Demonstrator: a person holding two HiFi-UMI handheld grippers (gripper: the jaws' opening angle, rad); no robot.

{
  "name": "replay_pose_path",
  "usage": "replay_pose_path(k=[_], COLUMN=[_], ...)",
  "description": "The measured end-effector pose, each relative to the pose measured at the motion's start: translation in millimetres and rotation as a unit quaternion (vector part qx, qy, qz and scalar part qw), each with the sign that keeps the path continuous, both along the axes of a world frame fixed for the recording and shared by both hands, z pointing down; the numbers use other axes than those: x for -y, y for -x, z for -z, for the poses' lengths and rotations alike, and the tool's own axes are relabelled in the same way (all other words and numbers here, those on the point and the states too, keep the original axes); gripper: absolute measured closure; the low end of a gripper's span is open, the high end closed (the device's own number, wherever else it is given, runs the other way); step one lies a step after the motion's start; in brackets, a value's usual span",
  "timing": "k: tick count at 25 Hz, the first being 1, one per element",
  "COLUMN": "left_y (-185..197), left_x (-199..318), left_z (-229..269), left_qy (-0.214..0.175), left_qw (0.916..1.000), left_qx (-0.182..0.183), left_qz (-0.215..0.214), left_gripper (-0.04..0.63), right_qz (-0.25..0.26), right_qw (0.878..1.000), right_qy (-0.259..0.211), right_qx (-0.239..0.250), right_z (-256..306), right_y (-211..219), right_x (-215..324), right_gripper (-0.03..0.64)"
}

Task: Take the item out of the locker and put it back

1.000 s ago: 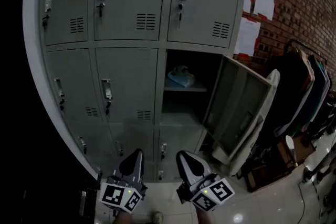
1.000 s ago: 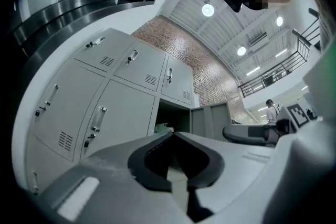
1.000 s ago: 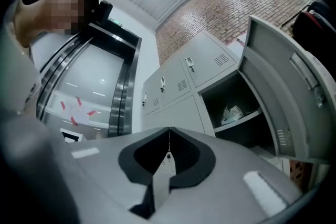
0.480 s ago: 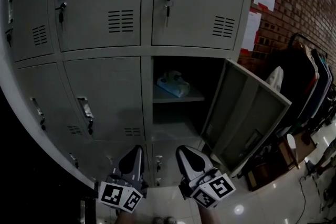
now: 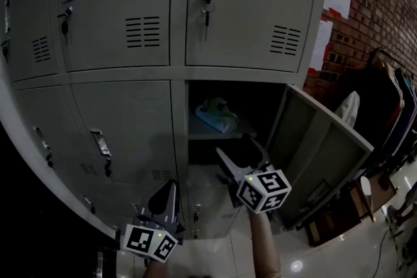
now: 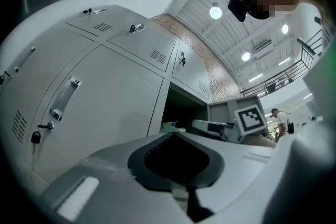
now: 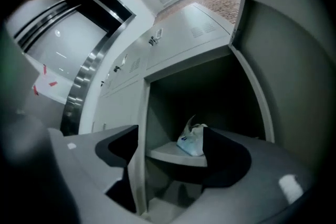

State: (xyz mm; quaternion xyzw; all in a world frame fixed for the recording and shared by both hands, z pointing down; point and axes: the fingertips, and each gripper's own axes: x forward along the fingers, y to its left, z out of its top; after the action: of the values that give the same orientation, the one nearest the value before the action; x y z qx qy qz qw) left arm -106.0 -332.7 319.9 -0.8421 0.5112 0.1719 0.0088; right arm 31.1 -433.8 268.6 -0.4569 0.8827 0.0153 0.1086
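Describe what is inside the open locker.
A pale blue bag lies on the shelf. Its contents are hidden; the space under the shelf is too dark to judge.

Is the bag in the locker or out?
In: the bag lies on the locker shelf; the right gripper, jaws opening, has not reached it.

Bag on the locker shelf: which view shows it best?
Right gripper view: the bag sits close and central on the shelf. Head view shows the bag dim and small; left gripper view catches only a sliver.
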Motion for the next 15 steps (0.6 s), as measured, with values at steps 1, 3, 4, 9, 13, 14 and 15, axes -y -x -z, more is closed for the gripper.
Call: replay_pose_path(k=[1, 3, 4, 9, 13, 14, 15], left_y=[0, -2, -4, -6, -1, 0, 1], left_x=[3, 8, 9, 15, 21, 22, 23], left_z=[-1, 0, 0, 1, -1, -2, -3], left_qy=[0.002, 0.001, 0.0, -0.001, 0.002, 0.004, 0.006], left_qw=[1.0, 1.0, 1.0, 1.0, 1.0, 1.0, 1.0], left_qx=[-0.001, 0.0, 0.0, 0.0, -0.001, -0.001, 0.0], left_qz=[0.001, 0.0, -0.001, -0.003, -0.002, -0.002, -0.002], left_gripper=[0.591, 0.591, 0.591, 0.591, 0.591, 0.591, 0.591], right_qz=[-0.009, -0.029, -0.039, -0.047, -0.044, -0.046, -0.049], right_qw=[1.0, 0.999, 0.998, 0.992, 0.988, 0.986, 0.985], right_qy=[0.012, 0.039, 0.05, 0.097, 0.111, 0.113, 0.115], right_qx=[-0.002, -0.012, -0.019, -0.066, -0.102, -0.109, -0.115], right_z=[3, 5, 6, -5, -10, -11, -12], right_y=[-3, -9, -12, -8, 1, 1, 2], right_x=[19, 54, 69, 111, 122, 123, 124], right_gripper=[0.233, 0.225, 0.221, 0.221, 0.209, 0.209, 0.209])
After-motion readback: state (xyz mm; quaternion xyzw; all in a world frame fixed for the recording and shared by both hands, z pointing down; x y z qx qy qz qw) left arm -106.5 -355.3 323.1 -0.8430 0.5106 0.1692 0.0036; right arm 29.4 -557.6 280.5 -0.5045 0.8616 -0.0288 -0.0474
